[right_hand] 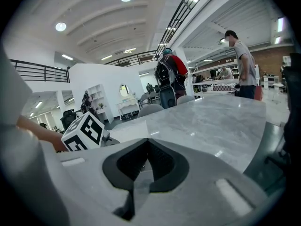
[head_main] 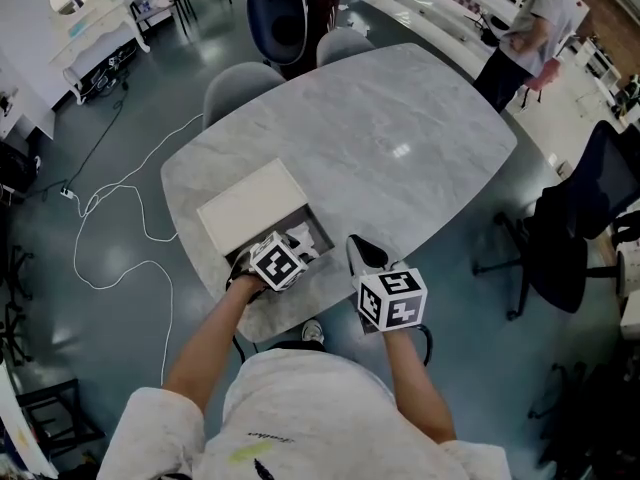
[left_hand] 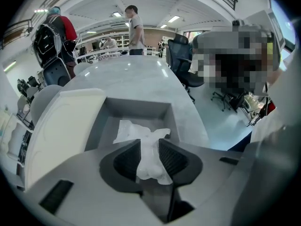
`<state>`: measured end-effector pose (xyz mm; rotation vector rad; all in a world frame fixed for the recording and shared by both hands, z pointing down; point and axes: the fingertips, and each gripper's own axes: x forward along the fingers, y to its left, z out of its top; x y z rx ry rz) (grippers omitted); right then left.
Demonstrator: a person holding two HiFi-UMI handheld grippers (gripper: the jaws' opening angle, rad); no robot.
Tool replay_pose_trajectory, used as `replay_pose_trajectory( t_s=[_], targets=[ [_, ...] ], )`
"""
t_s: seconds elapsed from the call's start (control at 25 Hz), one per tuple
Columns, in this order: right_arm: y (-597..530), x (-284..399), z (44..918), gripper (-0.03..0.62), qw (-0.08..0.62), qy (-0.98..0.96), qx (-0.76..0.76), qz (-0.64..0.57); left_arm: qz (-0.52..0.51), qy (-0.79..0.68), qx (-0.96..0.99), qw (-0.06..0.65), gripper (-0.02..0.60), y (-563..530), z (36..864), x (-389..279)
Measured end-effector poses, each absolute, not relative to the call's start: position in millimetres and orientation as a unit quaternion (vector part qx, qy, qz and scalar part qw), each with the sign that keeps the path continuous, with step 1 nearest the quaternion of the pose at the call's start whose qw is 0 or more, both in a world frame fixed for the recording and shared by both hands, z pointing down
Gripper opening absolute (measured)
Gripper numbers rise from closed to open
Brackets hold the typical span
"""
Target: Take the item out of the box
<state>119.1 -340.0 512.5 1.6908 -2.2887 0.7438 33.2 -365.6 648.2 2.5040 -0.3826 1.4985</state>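
Note:
An open grey box [head_main: 318, 226] sits near the front edge of the marble table [head_main: 380, 138], and its white lid [head_main: 250, 208] lies just to the left of it. Inside lies a crumpled white item [head_main: 305, 242]. My left gripper [head_main: 290, 242] reaches into the box. In the left gripper view the gripper [left_hand: 149, 144] is shut on the white item [left_hand: 141, 132], which still rests inside the box [left_hand: 136, 108] beside the lid [left_hand: 61, 126]. To the right of the box, my right gripper [head_main: 358, 248] hovers over the table edge. Its jaws [right_hand: 148, 144] are shut on nothing.
Grey chairs [head_main: 240, 86] stand at the far side of the table, and a dark office chair [head_main: 575, 228] is at the right. White cables [head_main: 120, 218] trail over the floor on the left. A person [head_main: 520, 38] stands beyond the table's far right corner.

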Motion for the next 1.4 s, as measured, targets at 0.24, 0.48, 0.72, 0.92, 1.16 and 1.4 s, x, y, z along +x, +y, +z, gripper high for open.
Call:
replay_pose_trajectory(
  t_s=[0.24, 0.48, 0.72, 0.92, 1.16, 1.4],
  targets=[
    [-341, 123, 514, 0.005, 0.101, -0.770, 0.576, 0.257, 0.518, -0.127, 0.841, 0.092, 0.097, -366, 647, 33],
    [-341, 123, 516, 0.005, 0.102, -0.769, 0.575, 0.259, 0.516, -0.132, 0.841, 0.100, 0.066, -366, 649, 34],
    [-336, 120, 515, 0.005, 0.106, -0.773, 0.571, 0.257, 0.511, -0.149, 0.838, 0.118, 0.030, -367, 657, 28],
    [-327, 120, 508, 0.005, 0.107, -0.777, 0.568, 0.251, 0.503, -0.177, 0.836, 0.130, 0.020, -364, 648, 18],
    [-313, 114, 503, 0.005, 0.110, -0.790, 0.553, 0.241, 0.463, -0.208, 0.852, 0.130, 0.018, -357, 623, 23],
    [-298, 101, 492, 0.005, 0.114, -0.801, 0.543, 0.227, 0.416, -0.246, 0.866, 0.128, 0.017, -345, 591, 16]
  ],
)
